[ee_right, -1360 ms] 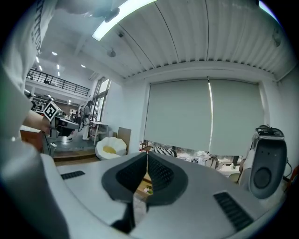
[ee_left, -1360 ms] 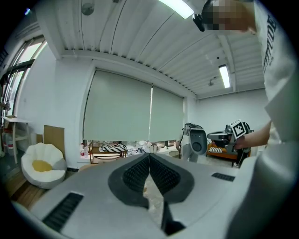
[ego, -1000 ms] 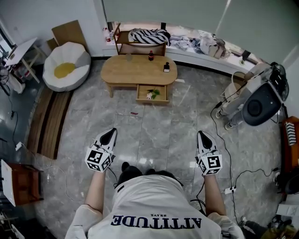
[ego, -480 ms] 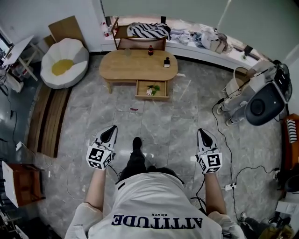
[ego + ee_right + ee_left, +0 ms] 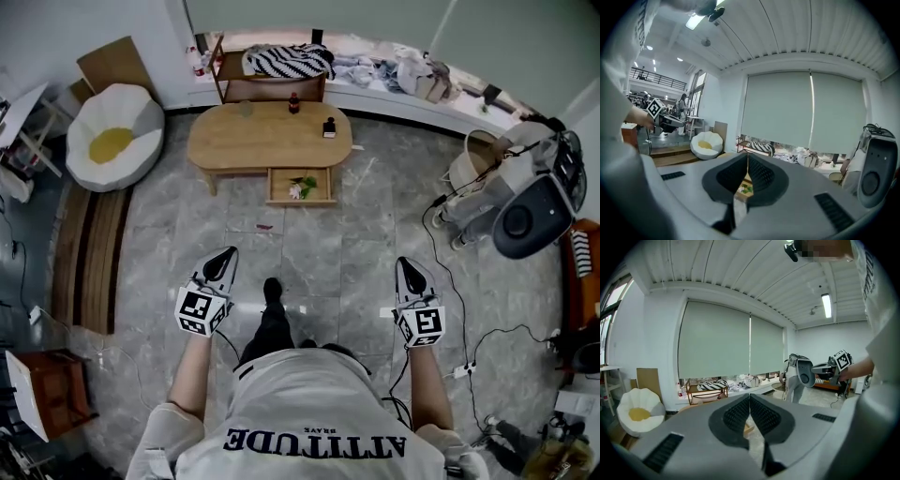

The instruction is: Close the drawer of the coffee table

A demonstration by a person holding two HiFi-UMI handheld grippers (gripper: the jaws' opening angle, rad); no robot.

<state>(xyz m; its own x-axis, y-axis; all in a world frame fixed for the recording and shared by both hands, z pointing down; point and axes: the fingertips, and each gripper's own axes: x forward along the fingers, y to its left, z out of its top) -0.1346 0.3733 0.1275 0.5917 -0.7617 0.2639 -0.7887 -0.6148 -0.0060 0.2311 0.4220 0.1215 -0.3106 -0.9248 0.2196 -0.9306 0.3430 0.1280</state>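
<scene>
Left tool (image 5: 221, 262) and right tool (image 5: 410, 274) are both closed tight and empty; the open drawer (image 5: 301, 187) sits well ahead.

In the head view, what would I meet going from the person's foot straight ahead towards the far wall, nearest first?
black shoe → small red scrap on the floor → open drawer → coffee table → wooden shelf bearing the striped cloth

1 coffee table (image 5: 253, 142), 1 drawer (image 5: 301, 200), 1 egg-shaped cushion (image 5: 111, 141) — and 2 grippers: left gripper (image 5: 228, 253), right gripper (image 5: 404, 265).
</scene>
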